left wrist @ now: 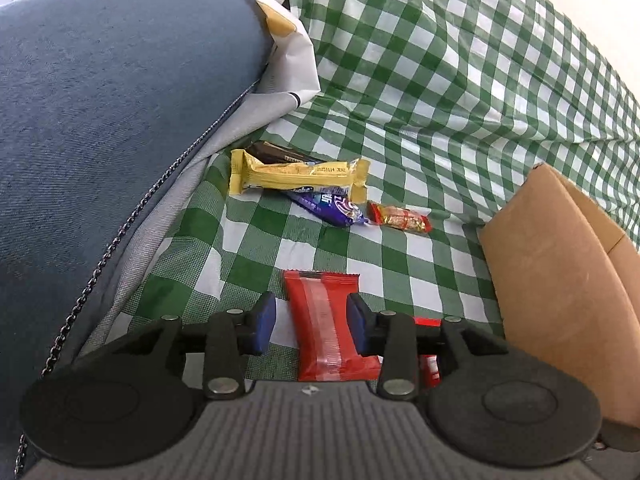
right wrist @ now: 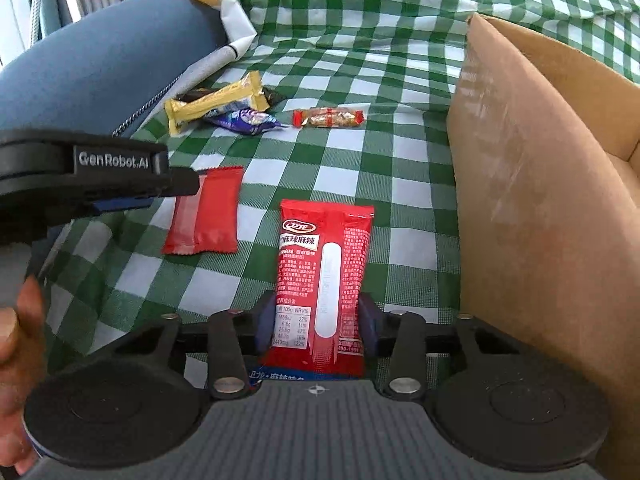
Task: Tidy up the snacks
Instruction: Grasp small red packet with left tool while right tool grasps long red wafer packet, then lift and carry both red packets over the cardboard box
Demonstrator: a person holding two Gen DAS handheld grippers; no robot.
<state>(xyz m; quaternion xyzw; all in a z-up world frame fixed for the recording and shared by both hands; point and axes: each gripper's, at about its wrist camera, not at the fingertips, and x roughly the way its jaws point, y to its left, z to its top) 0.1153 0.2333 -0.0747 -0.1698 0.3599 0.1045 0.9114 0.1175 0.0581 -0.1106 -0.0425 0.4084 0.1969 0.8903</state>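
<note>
A: What do the left tongs (left wrist: pixel 312 322) have?

B: Nothing gripped, as far as I can judge. They straddle a plain red packet (left wrist: pixel 329 322) lying flat on the checked cloth (left wrist: pixel 400 80). The blue pad on the cardboard side touches the wrapper's edge; the other pad stands clear of it, so the jaws are spread around it and not squeezing.

A: And the right tongs (right wrist: pixel 316 322)?

B: Pinching a printed red pouch (right wrist: pixel 322 280) across its width. Its far end sticks out ahead of the fingers, and it looks lifted off the cloth, probably held by the narrow sides so it can drop lengthwise into the box.

A: Where is the box?

B: The cardboard box (right wrist: pixel 520 200) stands just to the right of the right tongs, open side up, its near wall close beside the pouch. From here I cannot see its floor, so I cannot say whether anything is inside.

A: What remains outside?

B: Well ahead of both tongs lies a small heap: a yellow bar (left wrist: pixel 298 176) on top of a purple wrapper (left wrist: pixel 332 206) and a dark packet (left wrist: pixel 280 152), with a red-and-gold candy (left wrist: pixel 400 218) just beside them, toward the box. A blue cushion (left wrist: pixel 100 120) lies to the left.

A: So sorting is early?

B: I would think so; the loose snacks are not yet boxed.
</note>
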